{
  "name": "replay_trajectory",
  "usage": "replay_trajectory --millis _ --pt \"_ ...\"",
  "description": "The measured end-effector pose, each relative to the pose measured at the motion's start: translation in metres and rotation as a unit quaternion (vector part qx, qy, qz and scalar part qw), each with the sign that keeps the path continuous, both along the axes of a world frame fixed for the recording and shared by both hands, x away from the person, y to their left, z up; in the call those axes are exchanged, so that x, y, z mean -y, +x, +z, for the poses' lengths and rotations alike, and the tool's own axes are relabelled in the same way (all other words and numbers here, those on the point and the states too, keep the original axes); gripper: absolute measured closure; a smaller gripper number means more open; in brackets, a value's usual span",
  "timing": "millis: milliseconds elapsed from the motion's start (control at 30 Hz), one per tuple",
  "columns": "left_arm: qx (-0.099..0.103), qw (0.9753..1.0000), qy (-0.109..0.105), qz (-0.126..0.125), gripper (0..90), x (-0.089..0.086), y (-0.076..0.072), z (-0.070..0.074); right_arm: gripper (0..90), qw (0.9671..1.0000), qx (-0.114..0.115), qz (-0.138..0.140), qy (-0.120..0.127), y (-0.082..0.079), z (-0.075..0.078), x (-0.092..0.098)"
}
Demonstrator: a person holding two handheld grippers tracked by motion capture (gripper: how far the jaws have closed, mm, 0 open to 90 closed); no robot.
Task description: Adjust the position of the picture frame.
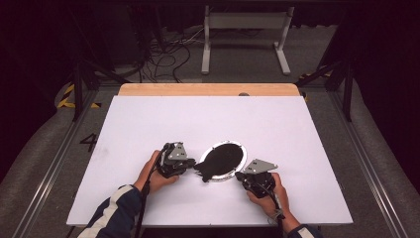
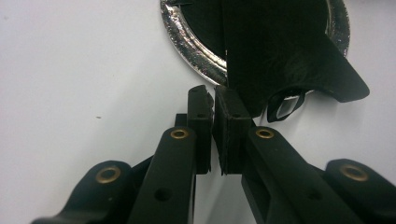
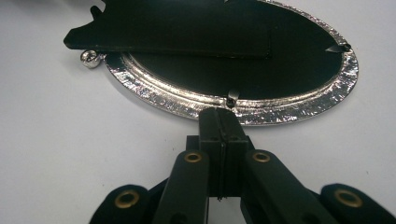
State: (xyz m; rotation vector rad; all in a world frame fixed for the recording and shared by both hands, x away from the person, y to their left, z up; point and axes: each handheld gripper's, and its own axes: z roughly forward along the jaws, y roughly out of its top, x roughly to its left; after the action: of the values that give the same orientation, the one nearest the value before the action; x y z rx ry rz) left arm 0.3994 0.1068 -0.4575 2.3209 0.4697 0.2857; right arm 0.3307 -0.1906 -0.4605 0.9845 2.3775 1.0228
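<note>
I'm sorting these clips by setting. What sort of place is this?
Probably a lab recording rig: a white table inside dark metal framing, loose cables on a grey floor behind.

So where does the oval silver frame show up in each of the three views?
High view: oval silver frame lies at the table's near centre, between the two grippers.
Left gripper view: its rim curves across the top, just beyond the jaws.
Right gripper view: it spans the upper half.
Shared landmark: the black back stand.
</note>
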Motion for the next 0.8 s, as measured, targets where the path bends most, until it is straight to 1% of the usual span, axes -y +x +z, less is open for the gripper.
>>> replay_trajectory --millis 100,167,233,300,367,433,533,600,667,700,733,767,800 --pt "-0.007 1.0000 -0.004 -0.006 87.8 0.000 -0.001 0.000 90.0 1.0000 0.004 -0.003 -0.001 0.002 -0.001 -0.002" --pt "-0.006 1.0000 -0.001 -0.003 89.1 0.000 -0.002 0.000 90.0 1.0000 0.006 -0.005 -0.003 0.002 -0.001 -0.003" --pt "-0.016 0.9998 -0.010 0.001 89.4 -0.001 -0.002 -0.001 90.0 0.9999 0.009 -0.008 -0.007 0.003 -0.001 -0.005" --pt "-0.018 0.9998 -0.011 0.000 89.4 -0.001 -0.002 -0.001 90.0 0.9999 0.010 -0.008 -0.008 0.003 -0.001 -0.005" --pt "-0.022 0.9997 -0.011 -0.004 89.7 -0.002 -0.004 -0.001 90.0 0.9994 0.019 -0.010 -0.028 0.005 0.000 -0.009" --pt "-0.025 0.9996 -0.013 -0.005 89.7 -0.002 -0.004 -0.001 90.0 0.9992 0.022 -0.013 -0.032 0.006 0.000 -0.011" --pt "-0.032 0.9993 -0.015 -0.010 89.8 0.001 -0.007 -0.002 90.0 0.9991 0.024 -0.018 -0.030 0.011 0.000 -0.011" --pt "-0.028 0.9994 -0.009 -0.016 89.8 0.004 -0.010 -0.002 90.0 0.9990 0.024 -0.022 -0.031 0.014 0.000 -0.011" --pt "-0.030 0.9994 -0.007 -0.019 89.7 0.006 -0.012 -0.001 90.0 0.9985 0.027 -0.021 -0.042 0.018 0.001 -0.012" --pt "-0.029 0.9994 -0.005 -0.018 89.6 0.008 -0.013 -0.001 90.0 0.9980 0.032 -0.020 -0.051 0.020 0.001 -0.013" --pt "-0.030 0.9994 -0.004 -0.016 89.6 0.010 -0.014 -0.001 90.0 0.9978 0.034 -0.022 -0.052 0.023 0.001 -0.013" --pt "-0.025 0.9996 0.001 -0.016 89.6 0.011 -0.015 -0.001 90.0 0.9980 0.033 -0.023 -0.049 0.024 0.001 -0.013" --pt "-0.024 0.9996 0.000 -0.015 89.5 0.012 -0.015 -0.001 90.0 0.9981 0.032 -0.024 -0.046 0.026 0.001 -0.013"
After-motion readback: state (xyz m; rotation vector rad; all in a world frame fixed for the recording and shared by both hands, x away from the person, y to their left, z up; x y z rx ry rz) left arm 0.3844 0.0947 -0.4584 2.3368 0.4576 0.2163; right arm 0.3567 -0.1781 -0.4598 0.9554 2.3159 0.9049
